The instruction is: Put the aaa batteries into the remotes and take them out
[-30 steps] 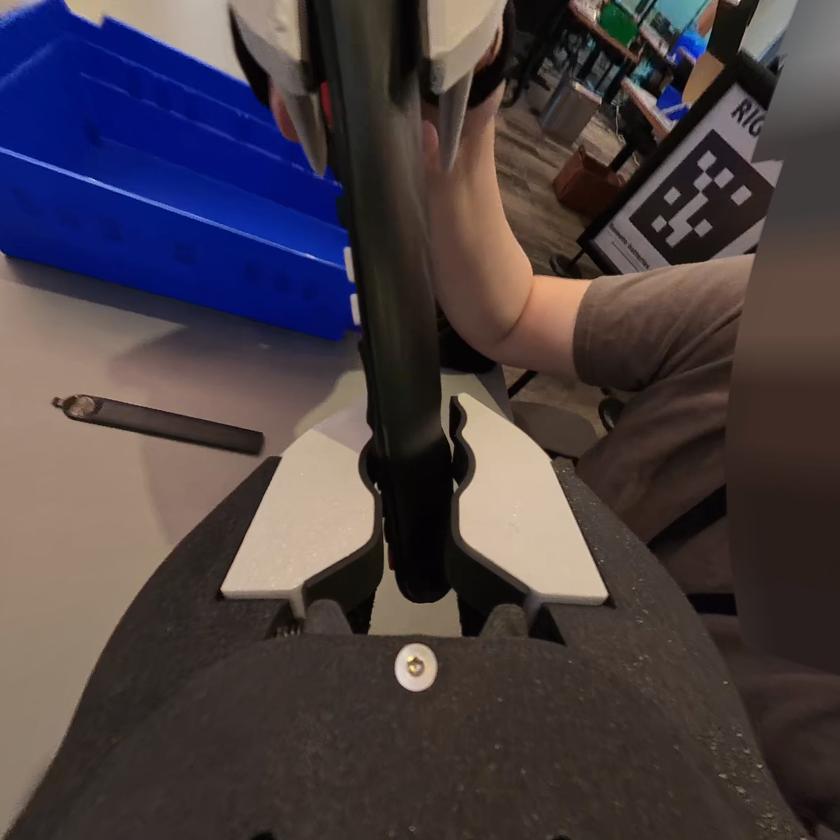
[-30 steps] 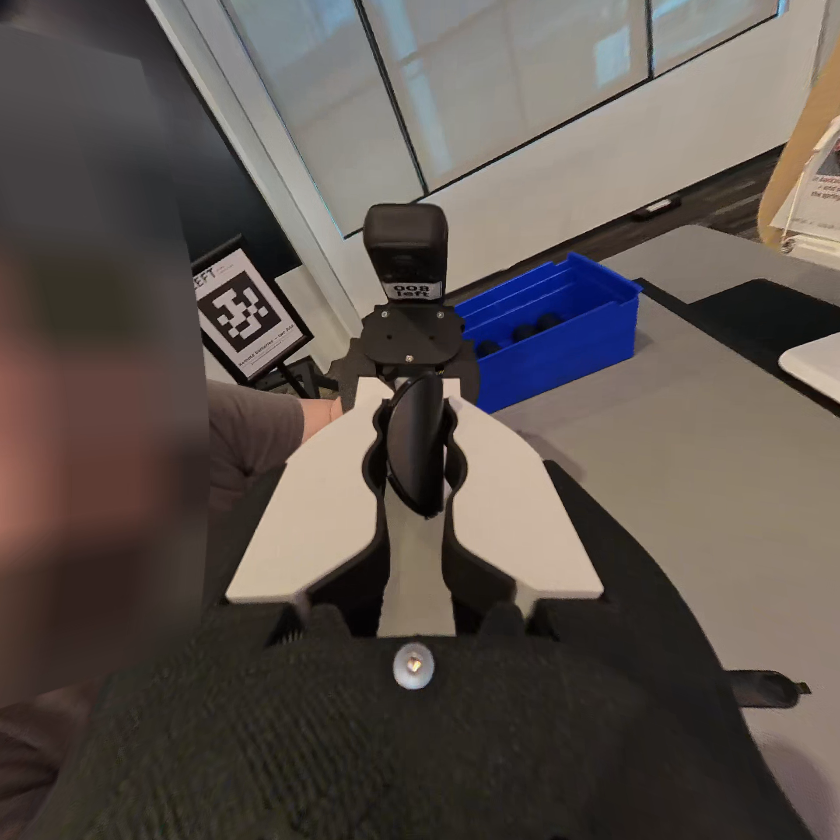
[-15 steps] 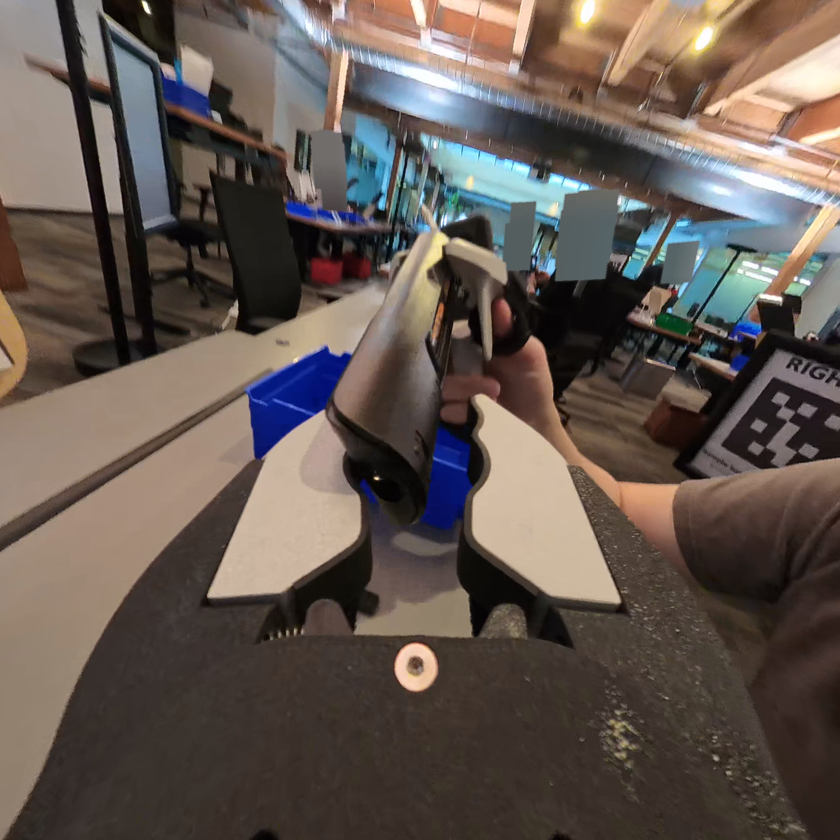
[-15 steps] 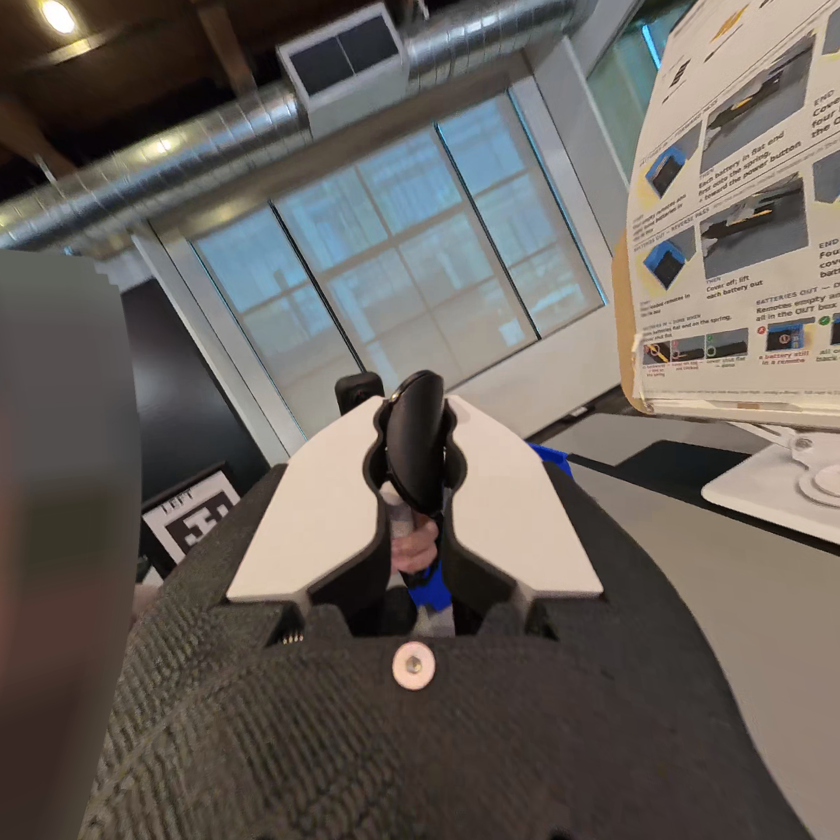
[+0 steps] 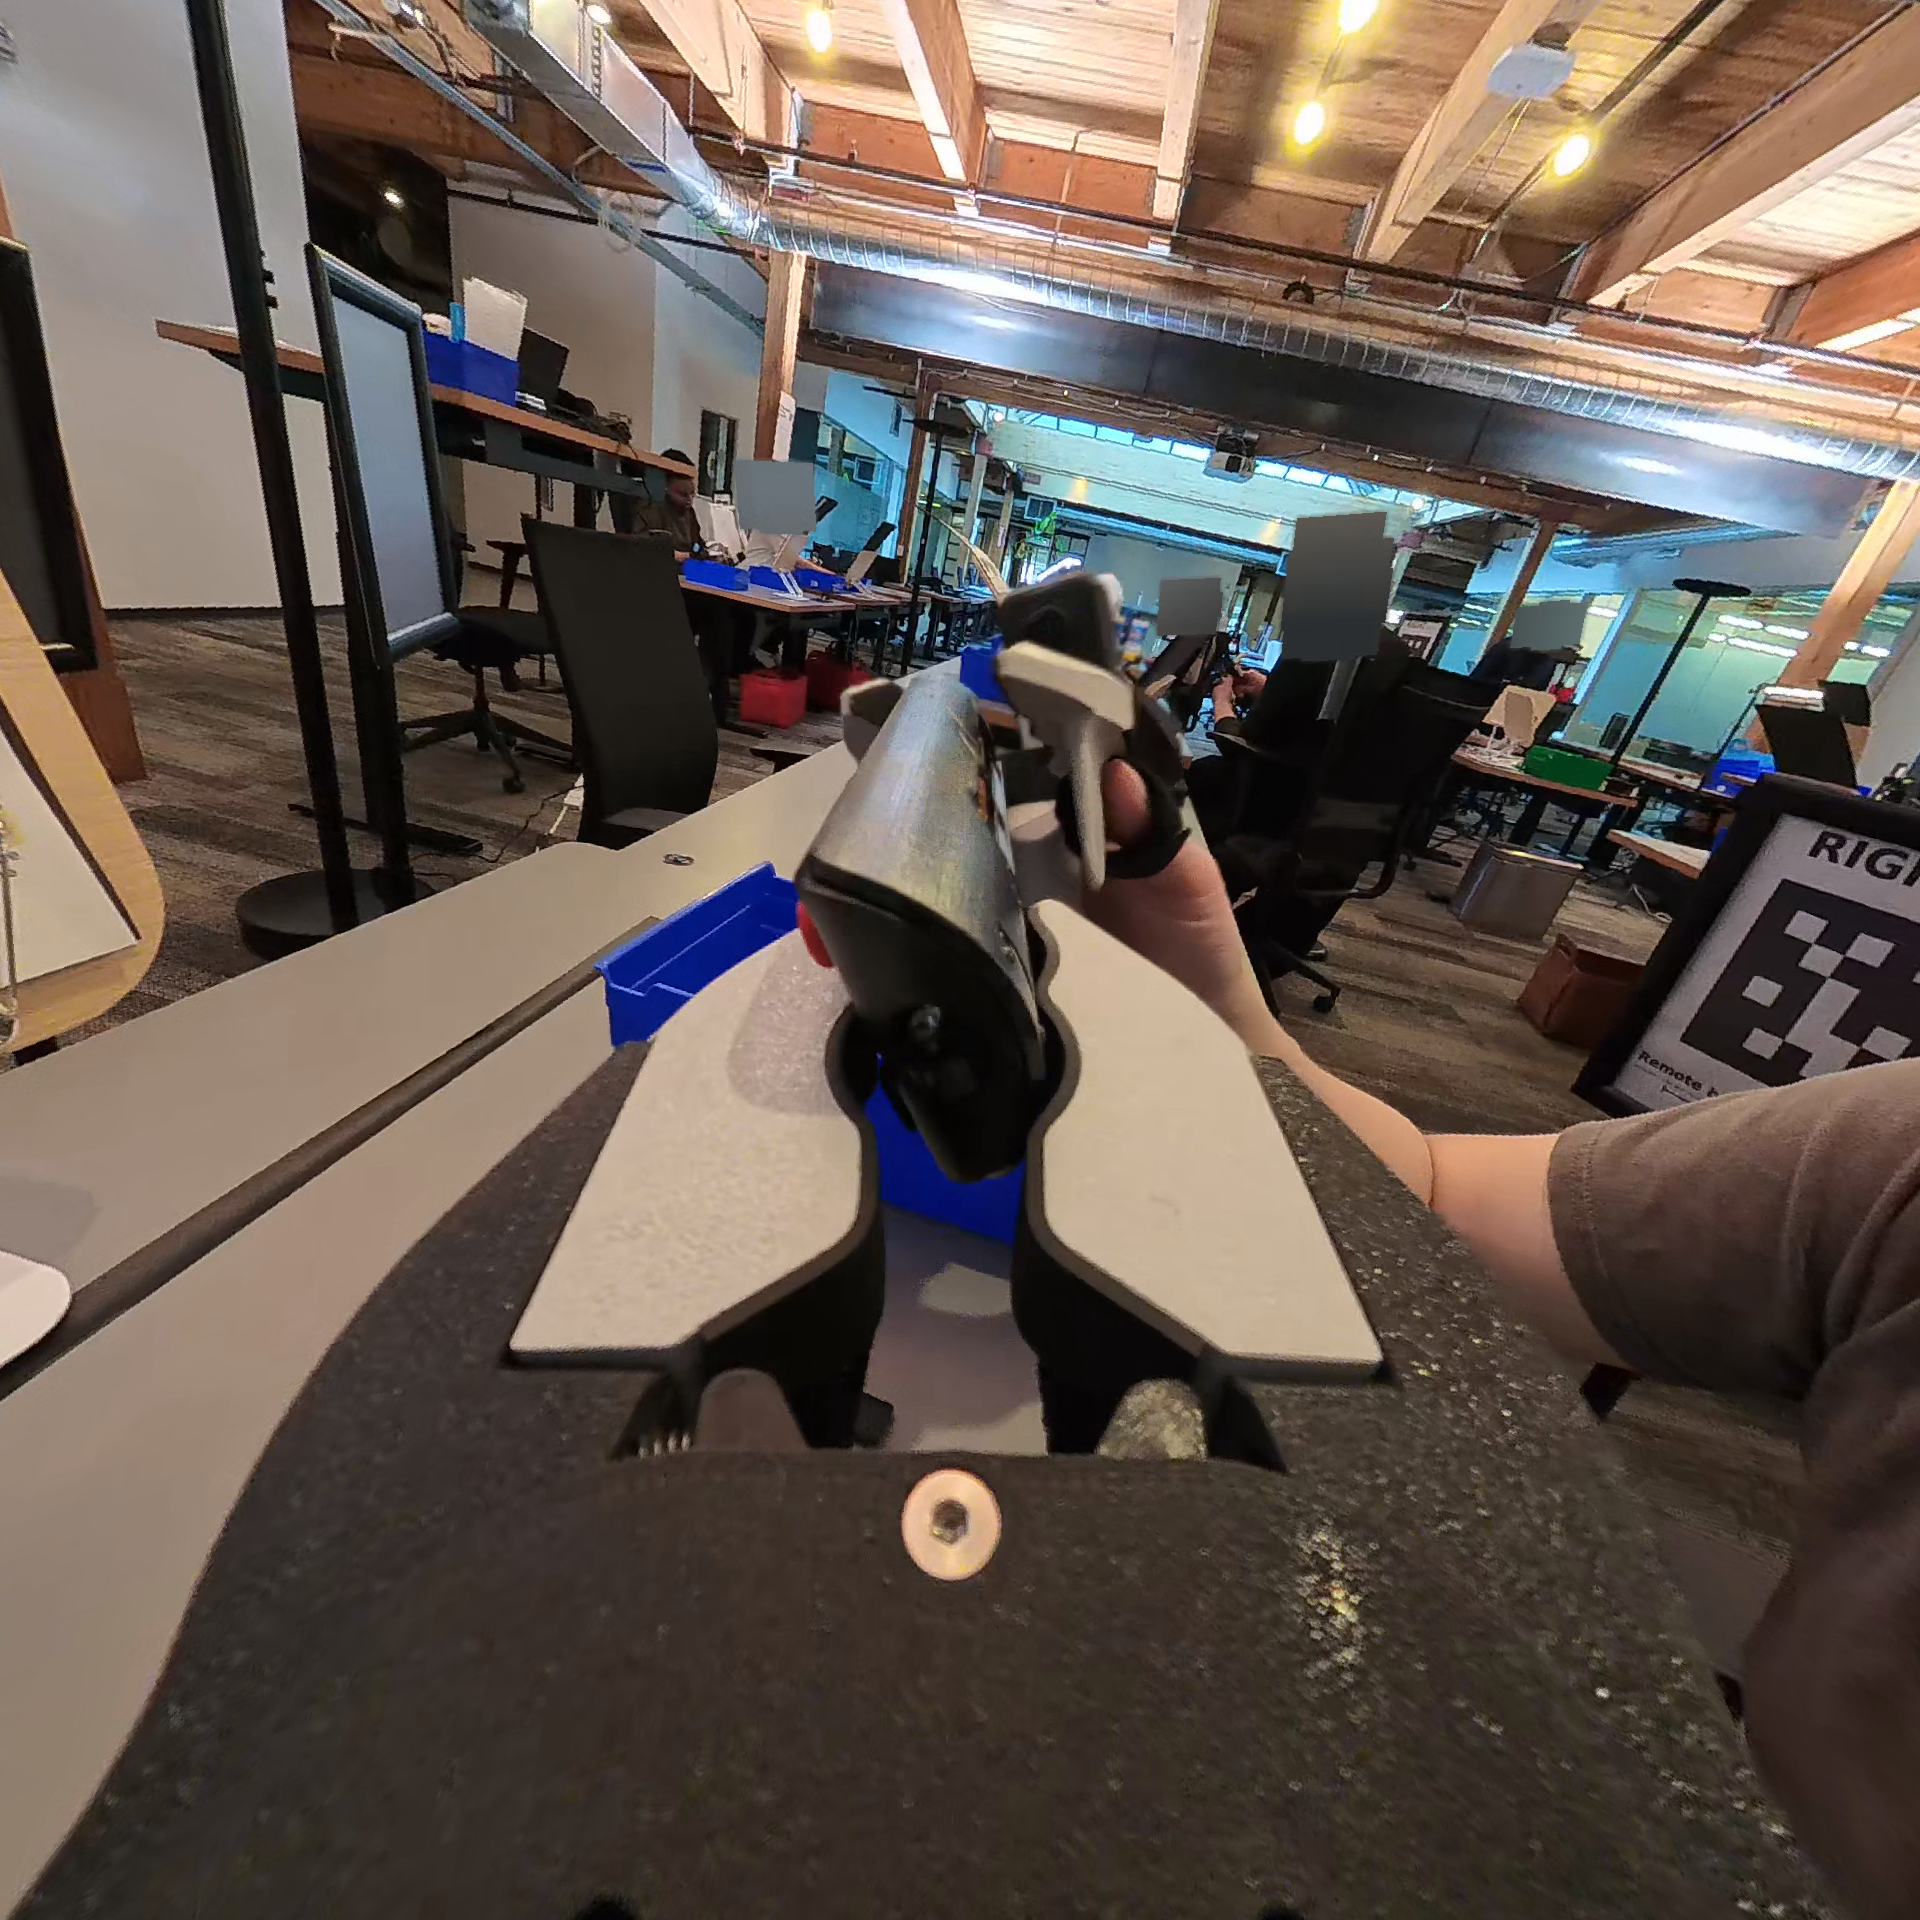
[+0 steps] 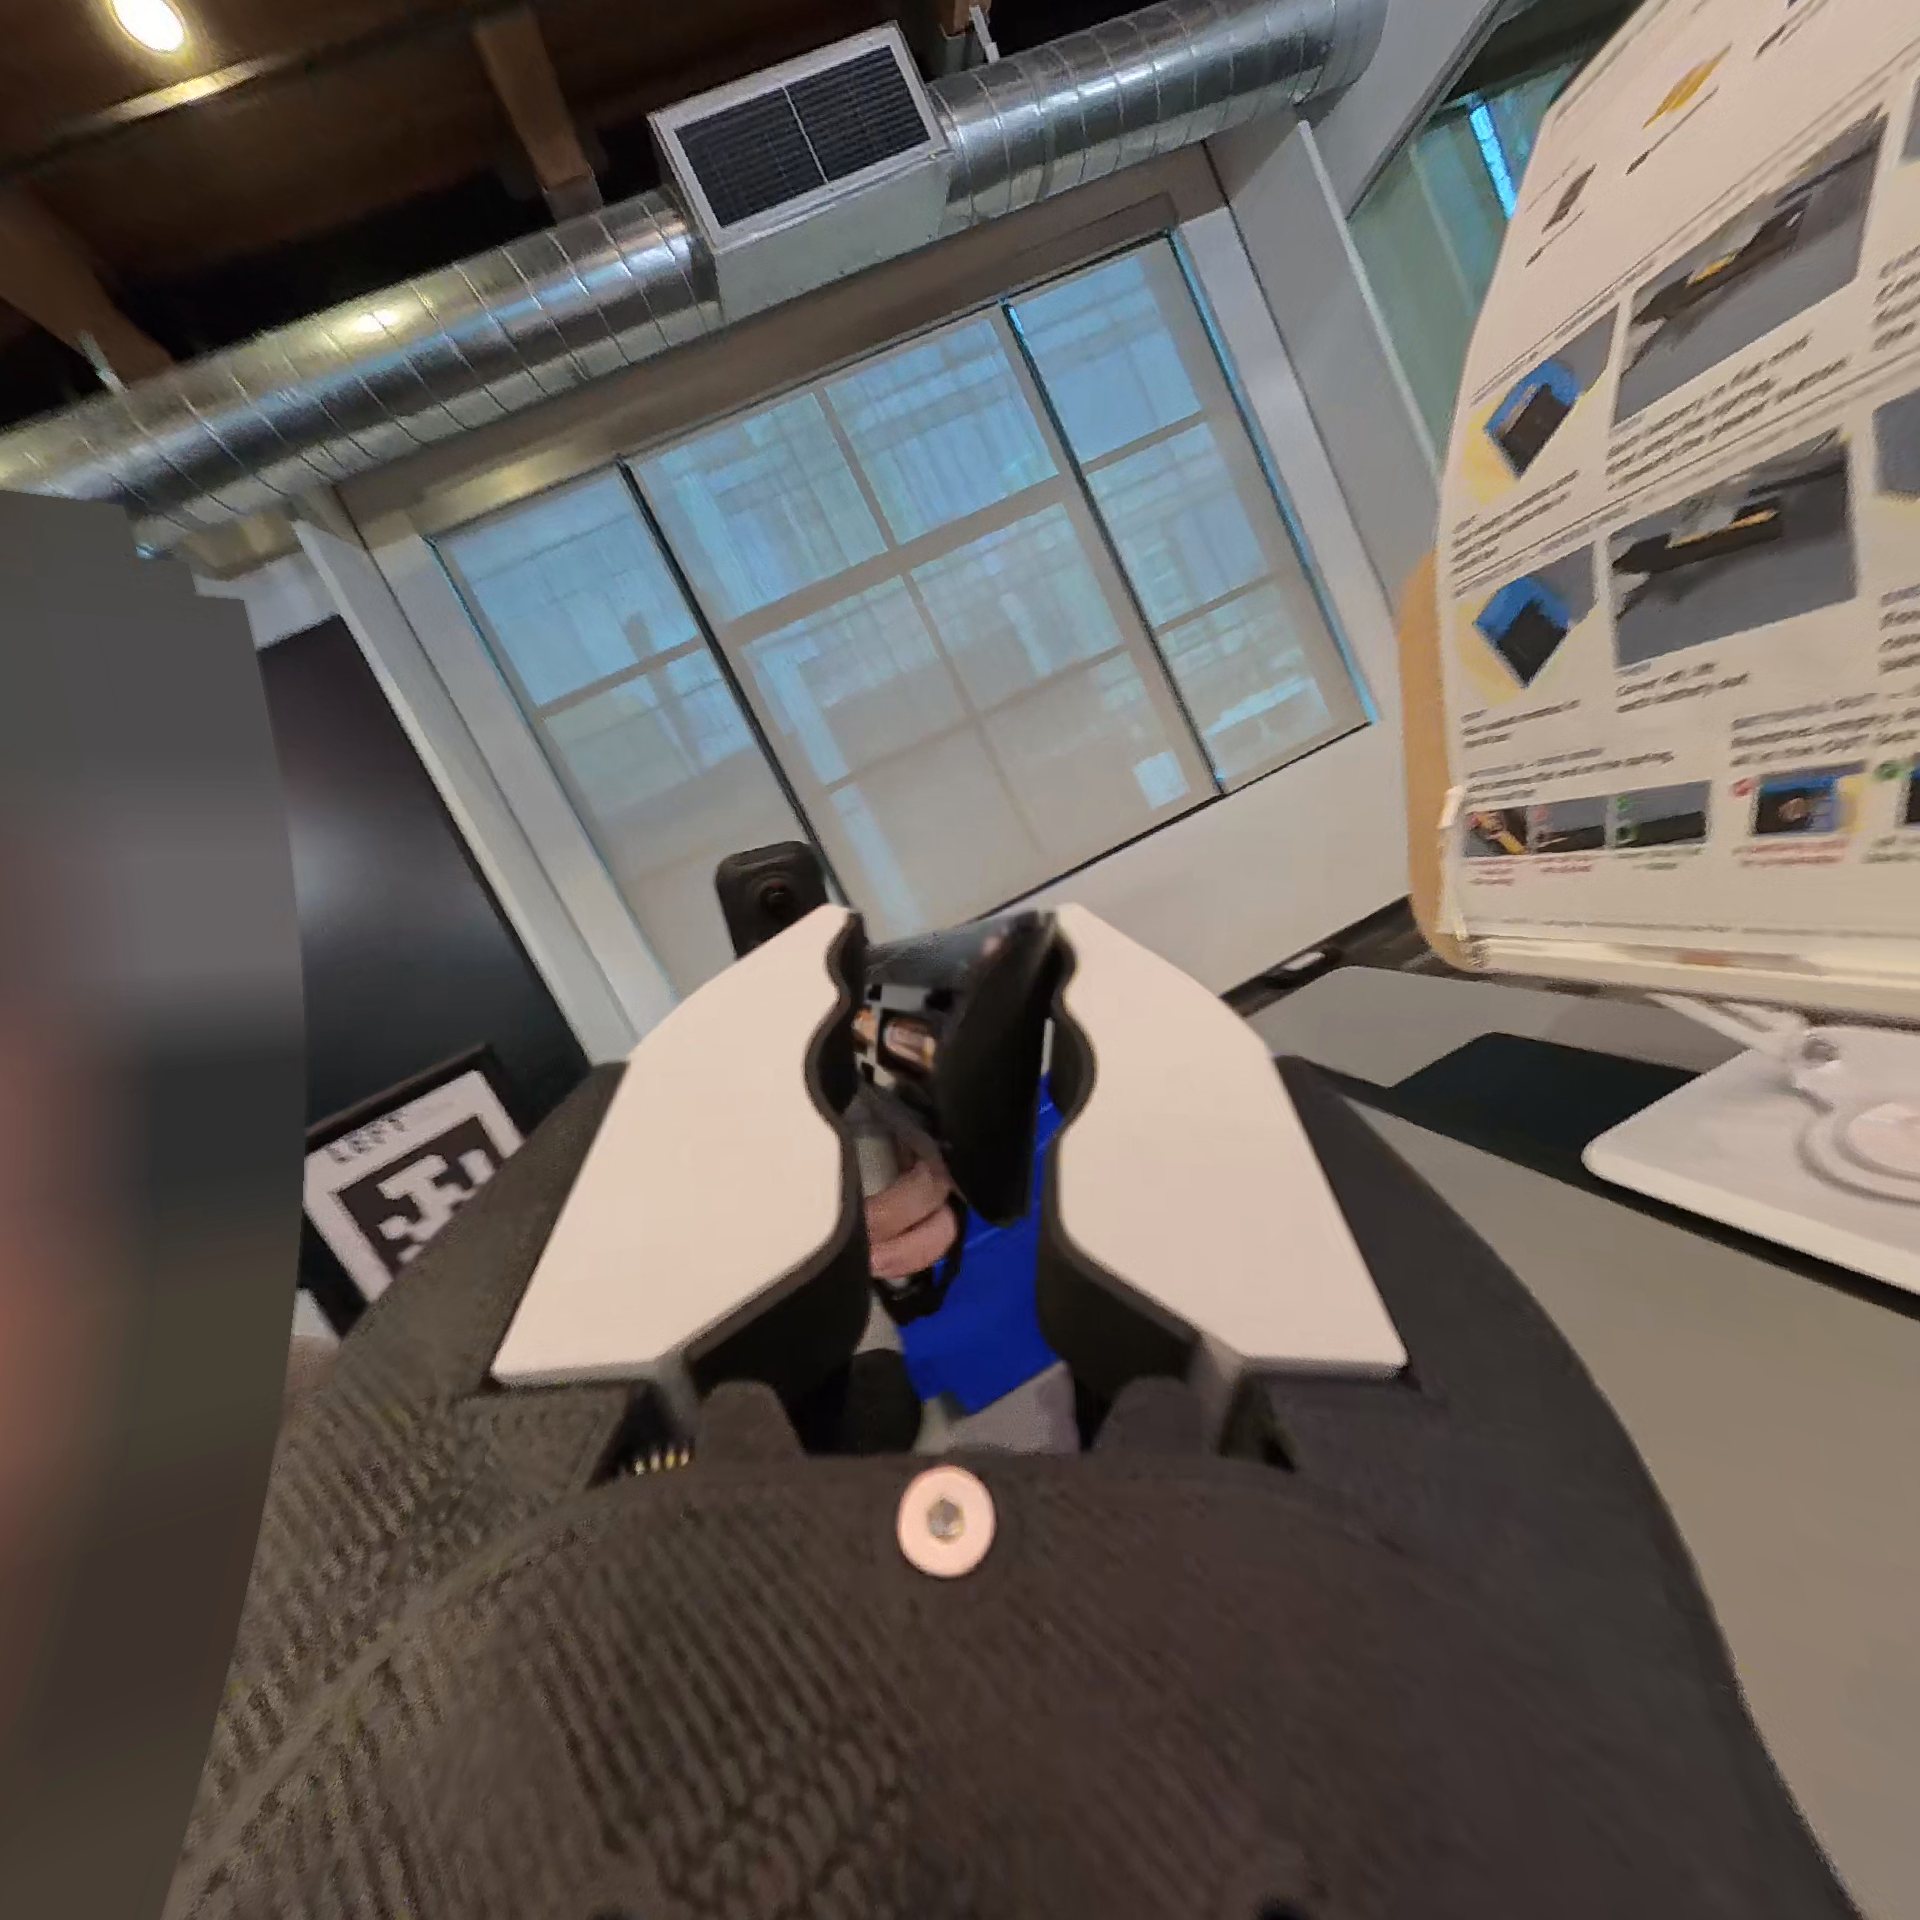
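A black remote (image 5: 914, 883) spans between my two grippers, lifted above the grey table (image 5: 312, 1049). My left gripper (image 5: 920, 925) is shut on its near end, with the end seated in the notch between the fingers. My right gripper (image 5: 977, 686) is at the far end, with a slit between its right finger (image 5: 1081, 748) and the remote. In the right wrist view, my right gripper (image 6: 951, 925) stands open around the remote (image 6: 987, 1081). The remote lies tilted there, and its open compartment shows copper-coloured batteries (image 6: 894, 1039). The left gripper's camera (image 6: 764, 894) shows behind it.
A blue bin (image 5: 686, 966) stands on the table below the remote and also shows in the right wrist view (image 6: 987, 1278). An instruction sheet (image 6: 1662, 623) on a white stand (image 6: 1766, 1164) is at the right. A person's arm (image 5: 1455, 1195) reaches in. Marker signs (image 5: 1818, 956) stand beside the table.
Both grippers tilted up off the table with the remote. My left fingers opened, then closed on it again. My right fingers widened, and the remote turned between them, so the battery compartment now shows.
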{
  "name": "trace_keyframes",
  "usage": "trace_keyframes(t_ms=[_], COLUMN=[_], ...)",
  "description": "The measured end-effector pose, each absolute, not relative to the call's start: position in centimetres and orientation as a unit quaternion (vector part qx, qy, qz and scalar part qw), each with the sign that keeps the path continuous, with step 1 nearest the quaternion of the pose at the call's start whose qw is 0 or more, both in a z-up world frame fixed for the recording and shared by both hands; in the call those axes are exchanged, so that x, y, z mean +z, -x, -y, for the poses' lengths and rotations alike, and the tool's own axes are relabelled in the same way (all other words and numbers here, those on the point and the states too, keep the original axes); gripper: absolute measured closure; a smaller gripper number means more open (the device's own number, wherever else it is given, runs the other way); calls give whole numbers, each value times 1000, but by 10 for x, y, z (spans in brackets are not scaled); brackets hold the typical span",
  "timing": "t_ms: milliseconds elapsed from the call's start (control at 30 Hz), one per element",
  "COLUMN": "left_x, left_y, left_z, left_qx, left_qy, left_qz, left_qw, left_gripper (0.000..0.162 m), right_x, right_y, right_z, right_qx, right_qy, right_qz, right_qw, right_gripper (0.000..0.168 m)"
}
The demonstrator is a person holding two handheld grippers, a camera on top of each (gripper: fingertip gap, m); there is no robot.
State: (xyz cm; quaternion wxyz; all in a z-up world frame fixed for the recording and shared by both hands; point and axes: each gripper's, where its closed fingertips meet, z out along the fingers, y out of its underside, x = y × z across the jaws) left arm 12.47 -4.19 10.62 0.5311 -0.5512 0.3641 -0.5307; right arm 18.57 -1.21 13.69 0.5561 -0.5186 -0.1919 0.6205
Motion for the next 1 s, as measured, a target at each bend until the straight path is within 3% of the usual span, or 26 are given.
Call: trace_keyframes(t_ms=[233,400,533,733,1000], left_x=[105,103,99,97,106], left_y=[-125,-128,-132,-134,-122], left_z=[42,51,58,67,59], left_qx=[-523,-536,-555,-604,-634], left_qy=[558,560,562,553,546], left_qz=[-367,-389,-401,-403,-370], left_qw=[529,497,464,409,405], left_gripper=[138,138,139,140,140], right_x=[140,150,149,125,84], right_y=[-200,-199,-196,-177,-161], right_z=[0,26,37,63,63], right_qx=[411,220,104,141,279], right_qy=[581,545,530,535,610], right_qz=[220,370,428,525,533], right_qw=[668,719,725,646,515], right_gripper=[92,92,102,102,102])
